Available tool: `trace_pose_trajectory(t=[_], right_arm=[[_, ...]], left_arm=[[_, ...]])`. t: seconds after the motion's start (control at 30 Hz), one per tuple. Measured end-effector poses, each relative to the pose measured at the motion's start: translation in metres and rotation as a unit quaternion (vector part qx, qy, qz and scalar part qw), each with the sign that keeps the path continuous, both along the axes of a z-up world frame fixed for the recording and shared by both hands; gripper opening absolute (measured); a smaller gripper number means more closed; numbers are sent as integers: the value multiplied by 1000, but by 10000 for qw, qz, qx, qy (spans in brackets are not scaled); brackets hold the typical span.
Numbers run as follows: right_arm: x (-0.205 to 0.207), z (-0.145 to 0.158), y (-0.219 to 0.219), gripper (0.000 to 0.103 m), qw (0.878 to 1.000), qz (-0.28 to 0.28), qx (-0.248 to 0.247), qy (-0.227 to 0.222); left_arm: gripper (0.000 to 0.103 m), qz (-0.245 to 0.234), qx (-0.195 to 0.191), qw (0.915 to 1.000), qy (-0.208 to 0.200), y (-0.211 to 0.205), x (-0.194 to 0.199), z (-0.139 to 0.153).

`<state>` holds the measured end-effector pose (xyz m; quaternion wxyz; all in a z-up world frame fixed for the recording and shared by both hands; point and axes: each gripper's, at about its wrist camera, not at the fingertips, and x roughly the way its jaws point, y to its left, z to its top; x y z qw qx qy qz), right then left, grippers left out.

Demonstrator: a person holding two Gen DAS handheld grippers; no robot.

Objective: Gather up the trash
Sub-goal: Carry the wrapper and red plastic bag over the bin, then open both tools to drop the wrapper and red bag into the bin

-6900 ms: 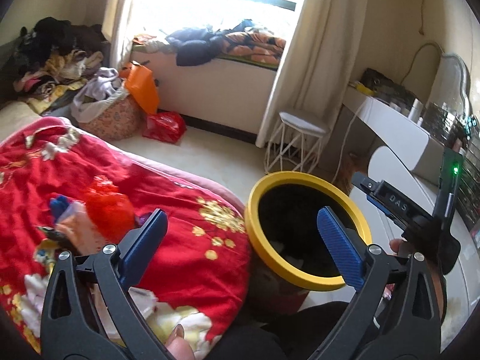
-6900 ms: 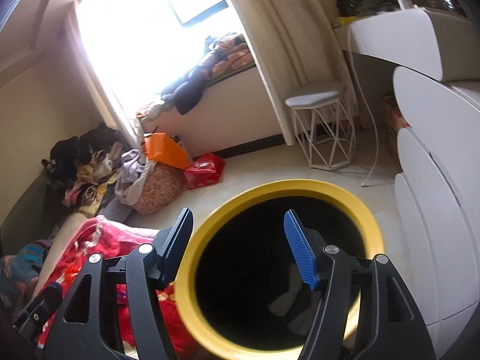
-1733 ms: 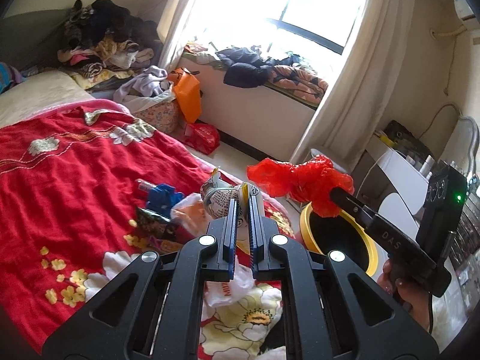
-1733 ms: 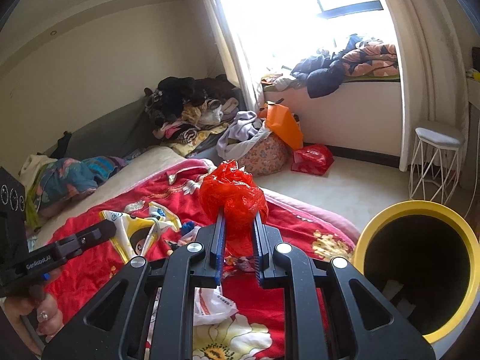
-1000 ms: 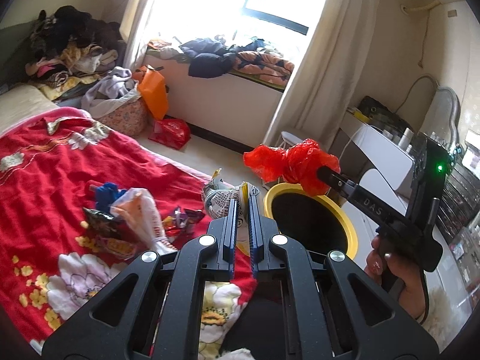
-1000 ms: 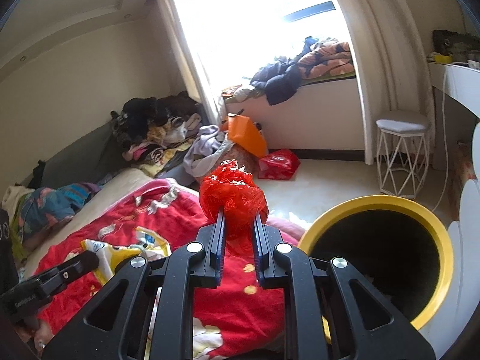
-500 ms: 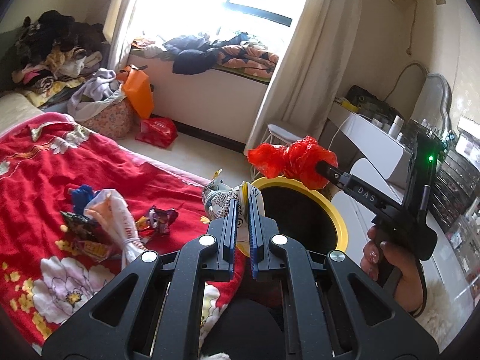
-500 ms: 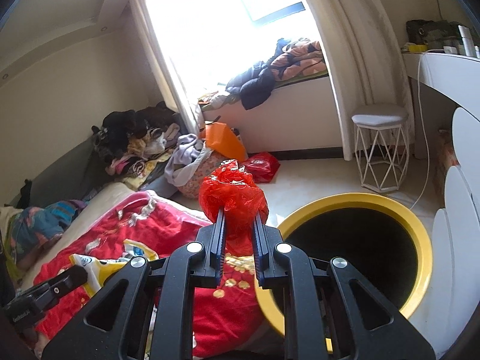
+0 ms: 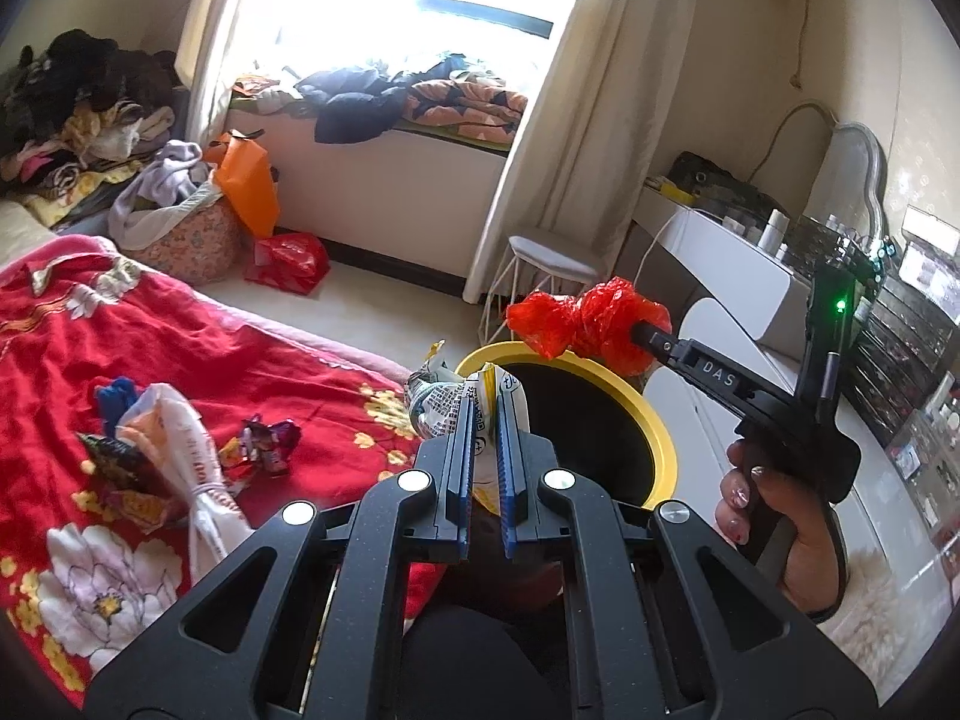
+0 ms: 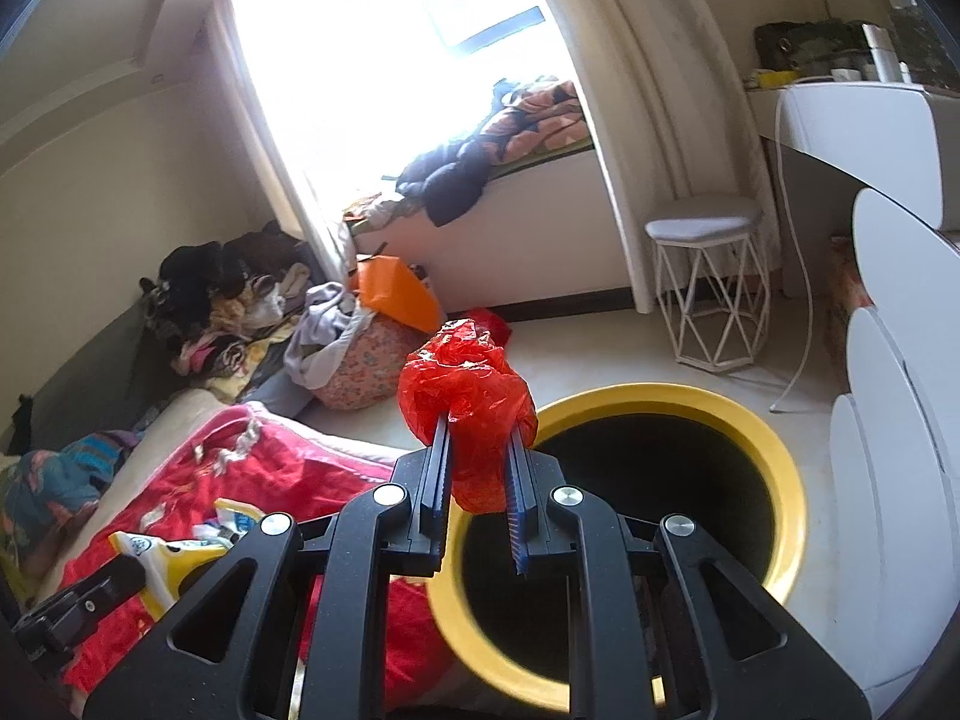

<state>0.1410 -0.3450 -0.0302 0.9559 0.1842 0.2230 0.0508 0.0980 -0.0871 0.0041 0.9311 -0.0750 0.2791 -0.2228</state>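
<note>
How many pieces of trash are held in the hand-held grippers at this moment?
2. The crumpled red plastic bag is clamped in the right hand-held gripper, near the yellow bin. A printed white wrapper is clamped in the left hand-held gripper.

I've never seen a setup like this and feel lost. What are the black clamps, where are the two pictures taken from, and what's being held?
No robot: a person holds a clamp-like gripper in each hand, each with a forward-looking camera. The left view shows the left gripper shut on a printed wrapper, with the right hand beside it. The right view shows the right gripper shut on a red plastic bag, near a yellow-rimmed bin. More wrappers lie on the red blanket.
</note>
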Motion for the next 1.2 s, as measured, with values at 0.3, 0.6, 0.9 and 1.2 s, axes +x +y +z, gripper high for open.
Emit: trace_pose_trajectory(t=[0.3,0.6,0.9,1.2], right_arm=[[3,-17,-27,15,9990,-367,88,244],[10,-35,-46,15,9964,-565,263,570],[17,-49,-59,15,9935,-681,391,821],[23,-65,-72,15,9895,-722,551,1122]], left_arm=[[4,-214,80,9997,-2,-26,11,-7],[4,-439,263,9987,40,-54,26,-19],[4,-584,532,9966,242,-83,49,-37],[4,-689,625,9945,490,-104,67,-56]])
